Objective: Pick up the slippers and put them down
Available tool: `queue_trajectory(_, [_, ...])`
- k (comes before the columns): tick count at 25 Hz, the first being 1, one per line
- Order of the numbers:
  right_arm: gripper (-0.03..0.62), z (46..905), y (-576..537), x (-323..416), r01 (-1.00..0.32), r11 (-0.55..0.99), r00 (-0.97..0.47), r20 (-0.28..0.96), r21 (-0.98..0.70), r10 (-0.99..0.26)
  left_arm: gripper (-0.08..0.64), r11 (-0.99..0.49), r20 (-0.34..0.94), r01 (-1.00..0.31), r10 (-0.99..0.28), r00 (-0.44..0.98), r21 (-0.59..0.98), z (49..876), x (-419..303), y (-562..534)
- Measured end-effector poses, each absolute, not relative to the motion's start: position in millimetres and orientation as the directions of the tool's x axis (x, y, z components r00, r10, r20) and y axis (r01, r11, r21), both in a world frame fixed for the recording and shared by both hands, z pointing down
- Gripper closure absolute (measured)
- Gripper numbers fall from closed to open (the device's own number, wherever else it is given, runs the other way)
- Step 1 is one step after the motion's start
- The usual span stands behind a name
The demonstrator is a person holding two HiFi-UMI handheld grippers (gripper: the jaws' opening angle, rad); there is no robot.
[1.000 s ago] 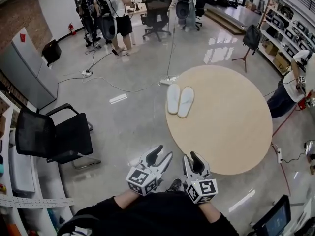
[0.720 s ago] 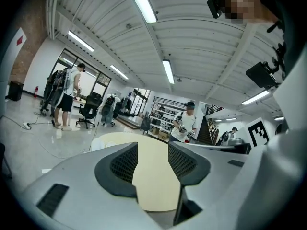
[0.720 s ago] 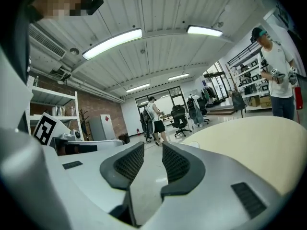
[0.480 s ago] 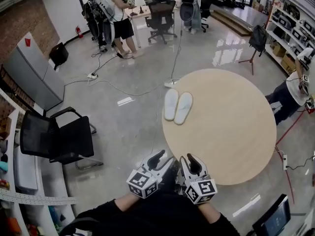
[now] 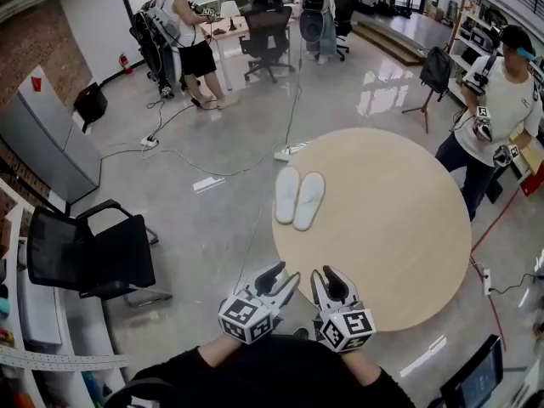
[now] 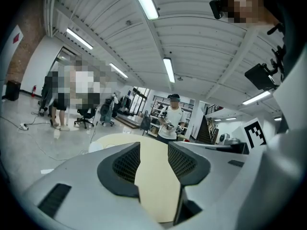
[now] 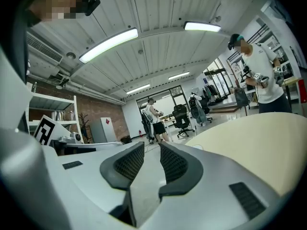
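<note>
Both grippers stand with jaws apart and nothing between the pads: the left gripper [image 5: 285, 274] and the right gripper [image 5: 325, 276] sit side by side at the near rim of the table [image 5: 399, 253], well apart from the slippers [image 5: 299, 198]. In the left gripper view the left gripper [image 6: 153, 147] shows two dark pads with a fine mesh texture set in smooth grey shells, and the gap between them frames only the pale tabletop. In the right gripper view the right gripper [image 7: 151, 147] shows the same ribbed dark pads, with glossy floor seen through the gap. The hands that carry the grippers are hidden behind the marker cubes [image 5: 246, 317]; only dark sleeves [image 5: 255, 372] show, cut off by the lower edge of the head view. The slippers are a white pair, flat and oblong with rounded ends, lying parallel and touching on the left part of the round, matte beige table, near its rim. In both gripper views the pair is reduced to small pale shapes at the table edge and is hard to make out. A black mesh-backed chair [image 5: 93, 257] stands on the polished grey floor [image 5: 212, 219], crossed by a thin cable [image 5: 255, 228]. A person [image 5: 497, 109] in a white shirt stands beside the far right rim, legs partly hidden by the table.
</note>
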State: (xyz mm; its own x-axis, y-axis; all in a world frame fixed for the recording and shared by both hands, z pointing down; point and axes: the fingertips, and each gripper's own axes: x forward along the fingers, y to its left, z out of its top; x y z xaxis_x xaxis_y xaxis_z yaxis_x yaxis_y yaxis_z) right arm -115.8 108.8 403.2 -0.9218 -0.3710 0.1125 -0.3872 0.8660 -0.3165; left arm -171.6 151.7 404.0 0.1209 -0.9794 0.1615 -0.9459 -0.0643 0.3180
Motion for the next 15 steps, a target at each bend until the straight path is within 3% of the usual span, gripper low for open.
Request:
queue_trajectory(8, [0.483, 408.3, 90.1, -213.0, -0.413, 0.86, -0.911, 0.125, -0.3, -0.393, 0.37, -0.04, 0.15, -0.944, -0.984, 0.094, 0.327, 409.6, -285.1, 137.4])
queue_trajectory(15, [0.483, 416.1, 70.6, -287.3, -0.503, 0.812, -0.864, 0.159, -0.296, -0.478, 0.371, -0.164, 0.122, -0.934, -0.97, 0.211, 0.316, 406.9, -356.9, 110.7])
